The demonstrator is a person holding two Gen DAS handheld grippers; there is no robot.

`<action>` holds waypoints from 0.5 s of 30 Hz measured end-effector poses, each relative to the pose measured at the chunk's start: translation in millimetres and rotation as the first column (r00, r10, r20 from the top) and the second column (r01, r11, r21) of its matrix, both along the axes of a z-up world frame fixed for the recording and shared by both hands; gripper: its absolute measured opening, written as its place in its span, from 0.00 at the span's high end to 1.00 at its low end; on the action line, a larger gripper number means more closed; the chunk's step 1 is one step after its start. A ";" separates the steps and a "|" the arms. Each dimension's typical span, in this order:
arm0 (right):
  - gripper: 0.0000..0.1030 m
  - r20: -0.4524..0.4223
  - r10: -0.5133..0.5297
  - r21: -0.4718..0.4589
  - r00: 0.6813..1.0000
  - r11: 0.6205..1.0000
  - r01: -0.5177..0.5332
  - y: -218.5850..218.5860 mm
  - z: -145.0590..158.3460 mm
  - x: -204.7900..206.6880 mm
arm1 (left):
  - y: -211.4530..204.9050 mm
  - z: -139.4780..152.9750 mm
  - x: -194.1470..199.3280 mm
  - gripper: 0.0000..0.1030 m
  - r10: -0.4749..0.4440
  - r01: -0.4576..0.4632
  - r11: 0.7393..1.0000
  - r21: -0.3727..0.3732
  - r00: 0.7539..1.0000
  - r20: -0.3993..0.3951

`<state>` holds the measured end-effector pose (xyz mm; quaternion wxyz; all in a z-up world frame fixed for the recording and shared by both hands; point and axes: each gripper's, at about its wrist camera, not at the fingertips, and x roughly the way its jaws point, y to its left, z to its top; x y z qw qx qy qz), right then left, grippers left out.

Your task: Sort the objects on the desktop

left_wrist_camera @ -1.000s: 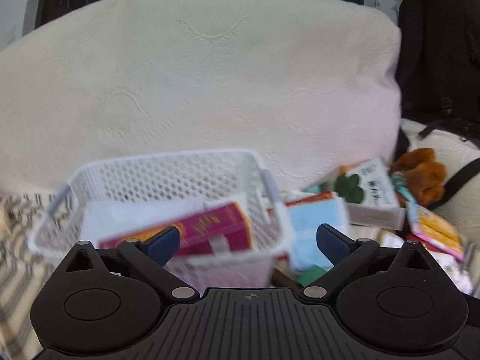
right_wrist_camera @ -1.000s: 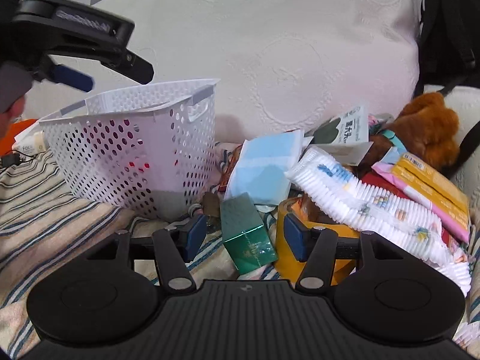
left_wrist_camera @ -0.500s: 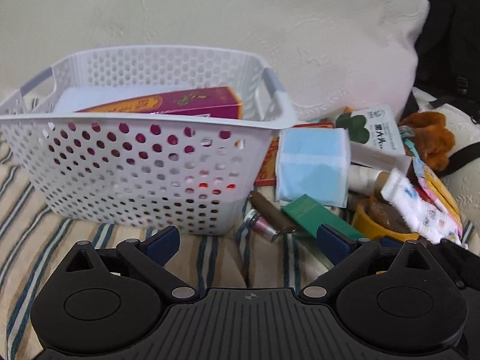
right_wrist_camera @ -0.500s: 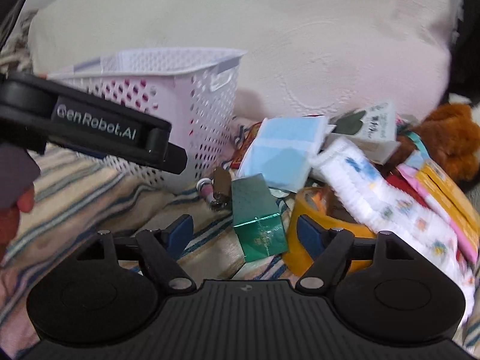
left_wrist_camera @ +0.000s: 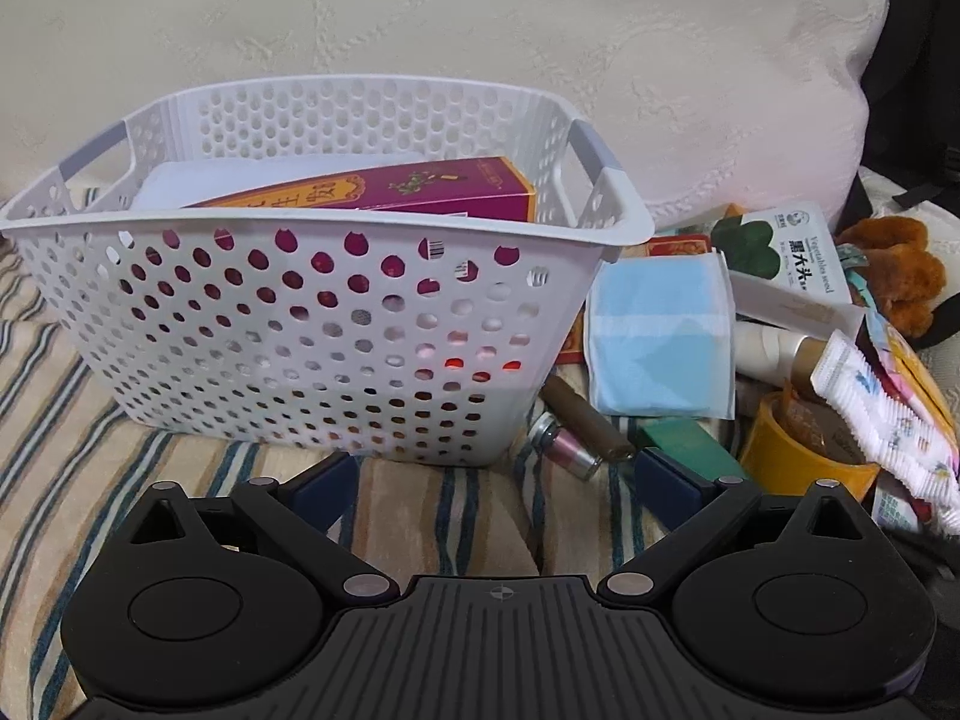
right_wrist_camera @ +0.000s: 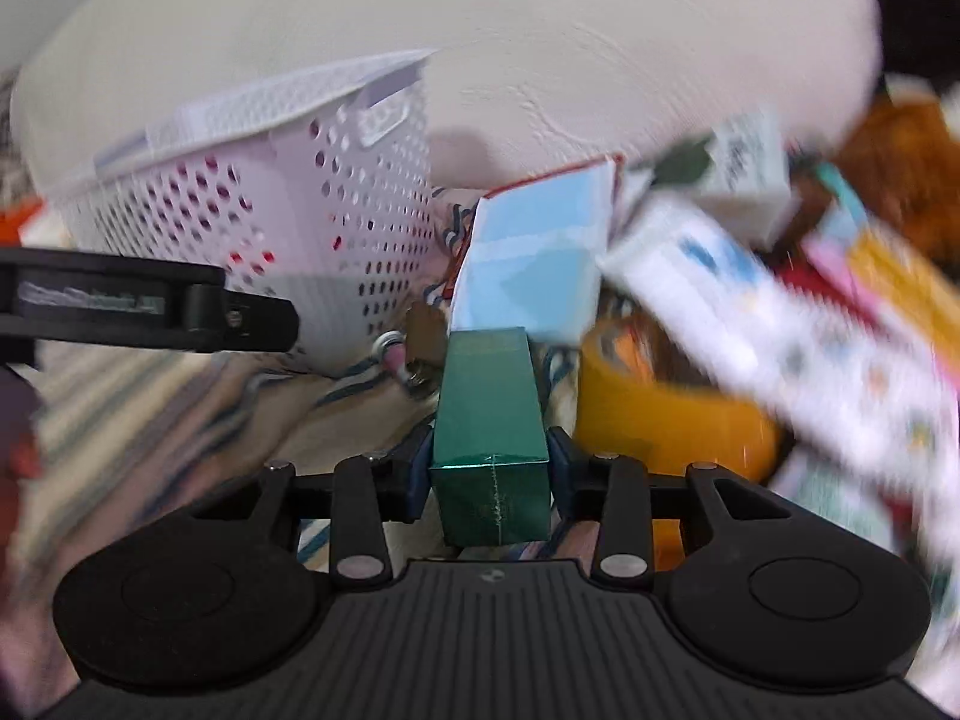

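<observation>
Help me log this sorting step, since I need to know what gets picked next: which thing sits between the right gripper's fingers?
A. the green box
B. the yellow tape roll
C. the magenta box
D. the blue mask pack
A: in the right wrist view the green box sits between the closing jaws of the right gripper, its pads at both of the box's sides, while the yellow tape roll lies beside it.

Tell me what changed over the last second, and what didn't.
The right gripper moved forward over the green box; its jaws are closing, pads now against the box's sides. The left gripper dropped from above the white basket to in front of it, jaws open and empty. The basket, the purple box inside it and the pile of items beside it stayed put.
</observation>
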<state>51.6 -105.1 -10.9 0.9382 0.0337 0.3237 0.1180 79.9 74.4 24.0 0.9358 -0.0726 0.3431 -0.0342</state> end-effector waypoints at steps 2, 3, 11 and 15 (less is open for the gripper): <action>0.58 -0.019 -0.013 0.073 1.000 0.997 0.015 -7.2 1.9 -13.9 | 0.6 0.0 -0.1 0.00 0.003 -0.003 1.000 -0.002 1.000 0.001; 0.58 -0.032 -0.017 0.110 0.999 0.994 0.020 -10.8 2.2 -20.8 | 0.9 0.5 0.1 0.00 0.004 -0.004 1.000 -0.003 1.000 0.001; 0.55 -0.096 -0.027 0.359 0.995 0.931 0.060 -43.9 -3.0 -65.7 | -1.7 1.8 -0.4 0.00 -0.021 0.021 1.000 -0.016 1.000 -0.002; 0.55 -0.102 -0.034 0.380 0.994 0.922 0.070 -47.7 -2.2 -70.2 | -8.9 2.6 1.0 0.00 -0.040 0.040 0.999 -0.028 0.999 0.019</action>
